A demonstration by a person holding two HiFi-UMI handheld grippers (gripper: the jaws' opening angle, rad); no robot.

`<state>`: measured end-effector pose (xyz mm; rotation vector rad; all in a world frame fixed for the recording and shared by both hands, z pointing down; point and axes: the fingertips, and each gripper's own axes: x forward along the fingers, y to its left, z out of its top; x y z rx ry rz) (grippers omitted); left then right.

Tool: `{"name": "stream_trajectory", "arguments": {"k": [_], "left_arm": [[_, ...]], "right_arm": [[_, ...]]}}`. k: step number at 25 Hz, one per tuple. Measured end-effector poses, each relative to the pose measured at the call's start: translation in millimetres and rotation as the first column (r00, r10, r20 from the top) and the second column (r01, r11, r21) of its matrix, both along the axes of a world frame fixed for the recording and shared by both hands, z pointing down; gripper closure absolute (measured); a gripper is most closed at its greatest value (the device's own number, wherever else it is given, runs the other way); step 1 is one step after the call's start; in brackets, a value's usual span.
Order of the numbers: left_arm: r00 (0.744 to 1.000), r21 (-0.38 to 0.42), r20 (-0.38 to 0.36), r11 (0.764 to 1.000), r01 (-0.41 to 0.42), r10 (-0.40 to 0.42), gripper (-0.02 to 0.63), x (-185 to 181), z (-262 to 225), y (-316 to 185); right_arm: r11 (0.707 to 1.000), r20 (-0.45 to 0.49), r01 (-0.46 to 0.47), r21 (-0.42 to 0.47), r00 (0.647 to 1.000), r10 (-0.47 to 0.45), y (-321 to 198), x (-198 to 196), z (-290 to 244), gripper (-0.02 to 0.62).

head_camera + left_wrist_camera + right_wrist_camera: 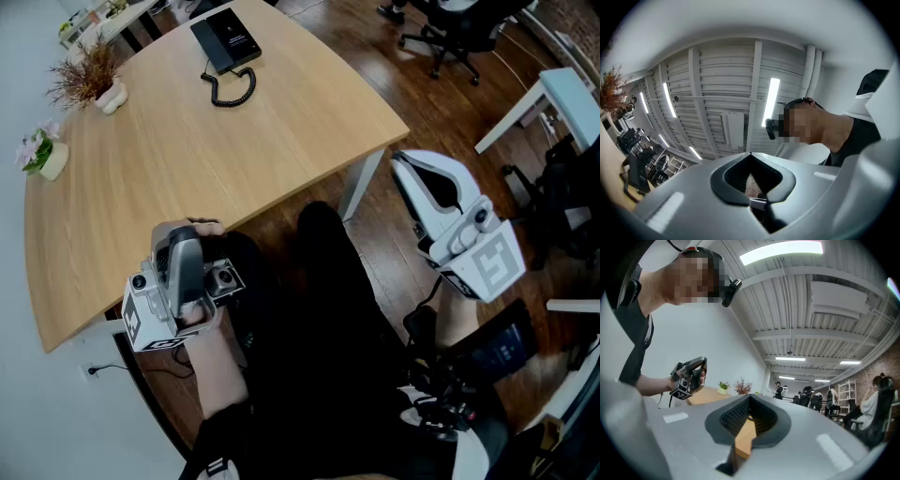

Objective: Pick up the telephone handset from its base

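The black telephone [226, 39], its handset resting on the base, sits at the far end of the wooden table [187, 159], with its coiled cord [232, 91] lying in front of it. My left gripper [186, 247] is at the table's near edge, far from the phone, tilted upward and shut on nothing; in its own view the left gripper [750, 153] faces the ceiling. My right gripper [402, 161] hangs off the table's right side over the floor, and in its own view the right gripper [750, 396] is shut and empty.
A dried plant in a white pot [94, 80] and a small pink-flowered pot [42, 155] stand along the table's left edge. An office chair [459, 28] and a white desk [562, 98] stand on the wooden floor to the right.
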<state>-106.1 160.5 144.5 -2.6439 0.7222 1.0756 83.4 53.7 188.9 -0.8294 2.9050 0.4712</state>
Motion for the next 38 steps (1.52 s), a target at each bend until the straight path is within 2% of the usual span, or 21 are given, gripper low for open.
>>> {"name": "stream_trajectory", "arguments": {"k": [3, 10, 17, 19, 21, 24, 25, 26, 27, 29, 33, 35, 38], "left_arm": [[1.000, -0.025, 0.015, 1.000, 0.003, -0.003, 0.603, -6.0, -0.8, -6.8], [0.996, -0.123, 0.080, 0.992, 0.038, -0.028, 0.603, -59.7, -3.0, -92.8], [0.985, -0.276, 0.154, 0.954, 0.118, -0.077, 0.603, -101.0, -0.2, -174.1], [0.968, -0.293, 0.230, 0.941, 0.168, -0.101, 0.603, -111.5, -3.7, -196.7], [0.934, -0.283, 0.322, 0.927, 0.248, -0.152, 0.603, -127.0, -13.5, -219.9], [0.888, -0.247, 0.391, 0.901, 0.356, -0.243, 0.603, -159.1, -35.6, -256.1], [0.879, -0.247, 0.397, 0.892, 0.379, -0.264, 0.603, -169.4, -39.1, -269.9], [0.881, -0.265, 0.390, 0.884, 0.386, -0.268, 0.603, -177.7, -38.1, -284.7], [0.894, -0.304, 0.368, 0.876, 0.374, -0.254, 0.603, -184.0, -31.8, -299.9], [0.930, -0.429, 0.304, 0.841, 0.329, -0.208, 0.603, -192.6, -4.1, -329.3], [0.969, -0.644, 0.210, 0.726, 0.239, -0.133, 0.469, -193.7, 63.6, -377.0], [0.983, -0.707, 0.145, 0.683, 0.183, -0.113, 0.416, -192.0, 84.7, -395.1], [0.988, -0.753, 0.094, 0.641, 0.148, -0.119, 0.399, -193.3, 106.2, -415.7]], "right_arm": [[1.000, 0.014, -0.018, -0.009, 1.000, 0.018, 0.8, 3.1, 14.2, 0.592], [1.000, 0.018, -0.005, 0.013, 1.000, 0.005, -64.4, -49.3, 8.5, 0.592], [0.997, -0.015, 0.022, 0.073, 1.000, -0.021, -127.8, -89.5, -15.5, 0.592], [0.996, -0.019, 0.031, 0.087, 0.999, -0.030, -151.3, -103.5, -26.8, 0.592], [0.995, -0.014, 0.035, 0.088, 0.999, -0.034, -177.3, -117.4, -37.8, 0.592], [0.997, 0.001, 0.031, 0.070, 1.000, -0.031, -220.5, -137.1, -49.2, 0.592], [0.998, 0.004, 0.026, 0.059, 1.000, -0.026, -236.4, -143.5, -51.2, 0.592], [0.999, 0.008, 0.021, 0.046, 1.000, -0.021, -253.1, -150.0, -52.4, 0.592], [1.000, 0.012, 0.012, 0.029, 1.000, -0.012, -270.7, -155.9, -52.2, 0.592], [1.000, 0.025, -0.013, -0.029, 1.000, 0.014, -307.9, -165.6, -46.0, 0.592], [0.987, 0.039, -0.043, -0.158, 0.998, 0.050, -373.8, -186.2, -16.3, 0.592], [0.974, 0.035, -0.066, -0.216, 0.997, 0.076, -397.7, -194.1, 4.6, 0.592], [0.955, 0.063, -0.076, -0.287, 0.993, 0.098, -420.2, -196.8, 36.7, 0.592]]}}
